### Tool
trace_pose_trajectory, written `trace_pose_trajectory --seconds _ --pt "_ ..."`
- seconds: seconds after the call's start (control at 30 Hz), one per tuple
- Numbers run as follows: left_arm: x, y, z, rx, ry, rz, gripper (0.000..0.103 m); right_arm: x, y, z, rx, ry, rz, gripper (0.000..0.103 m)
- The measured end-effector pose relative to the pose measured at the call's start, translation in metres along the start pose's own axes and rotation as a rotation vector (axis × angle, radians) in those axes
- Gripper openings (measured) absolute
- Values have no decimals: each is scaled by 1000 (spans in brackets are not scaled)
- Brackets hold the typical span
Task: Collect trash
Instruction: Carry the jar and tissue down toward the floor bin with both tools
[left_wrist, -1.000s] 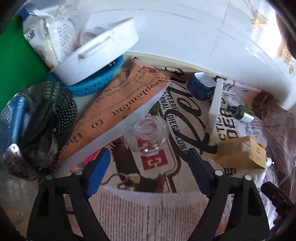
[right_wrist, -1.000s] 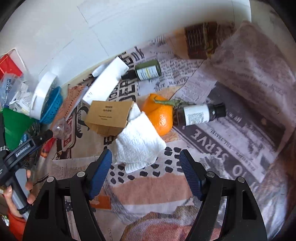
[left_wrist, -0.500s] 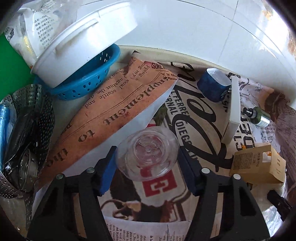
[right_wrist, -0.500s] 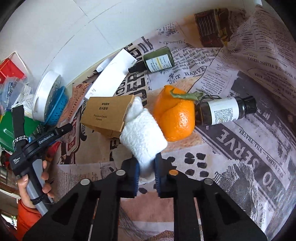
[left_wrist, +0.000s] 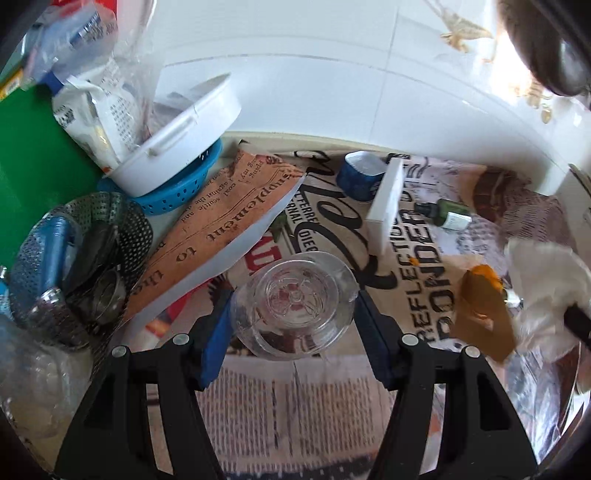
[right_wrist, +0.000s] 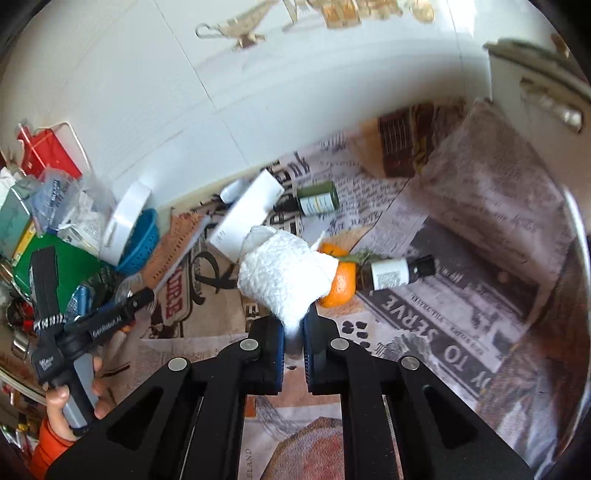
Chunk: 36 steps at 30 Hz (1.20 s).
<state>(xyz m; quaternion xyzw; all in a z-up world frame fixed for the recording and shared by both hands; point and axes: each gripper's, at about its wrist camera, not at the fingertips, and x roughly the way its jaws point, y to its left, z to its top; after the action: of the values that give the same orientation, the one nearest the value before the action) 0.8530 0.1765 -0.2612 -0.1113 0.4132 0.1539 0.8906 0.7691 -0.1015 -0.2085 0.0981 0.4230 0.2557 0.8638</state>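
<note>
My left gripper (left_wrist: 291, 321) is shut on a clear plastic cup (left_wrist: 295, 302), its blue pads pressing both sides, and the cup hangs above the newspaper-covered table (left_wrist: 295, 406). My right gripper (right_wrist: 293, 332) is shut on a crumpled white paper towel (right_wrist: 284, 273), held up off the table in front of an orange (right_wrist: 341, 286). In the left wrist view the same paper towel (left_wrist: 546, 280) shows blurred at the right edge, above a brown cardboard box (left_wrist: 480, 314).
A white box (right_wrist: 247, 218), a green bottle (right_wrist: 317, 201) and a brown bottle (right_wrist: 395, 273) lie on the newspaper. A blue tape roll (left_wrist: 360, 175) sits by the wall. At the left are a blue colander (left_wrist: 177, 192), a white lid (left_wrist: 184, 147) and a steel basket (left_wrist: 81, 266).
Both grippers were open a second ago. The left closed on the clear cup and lifted it. The right closed on the paper towel and raised it off the box and orange.
</note>
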Motion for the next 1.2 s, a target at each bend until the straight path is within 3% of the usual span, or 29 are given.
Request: trace_pose_trajectory --seconds 0.27,0.53,0.67,0.9,1.2 --pt "-92 -5 -12 23 -90 -28 63 -65 25 6 -62 -108 39 8" --pt "-169 20 -44 61 -163 -68 63 -117 60 -32 -79 -160 51 8" --pt "-198 43 -75 96 -172 -104 63 -135 84 -69 -69 -167 22 8" --pt "-245 94 -159 163 -157 -176 63 -167 133 -162 -30 -164 -24 8" --pt "-294 136 -243 238 -105 -225 63 -207 175 -256 34 -111 -51 8"
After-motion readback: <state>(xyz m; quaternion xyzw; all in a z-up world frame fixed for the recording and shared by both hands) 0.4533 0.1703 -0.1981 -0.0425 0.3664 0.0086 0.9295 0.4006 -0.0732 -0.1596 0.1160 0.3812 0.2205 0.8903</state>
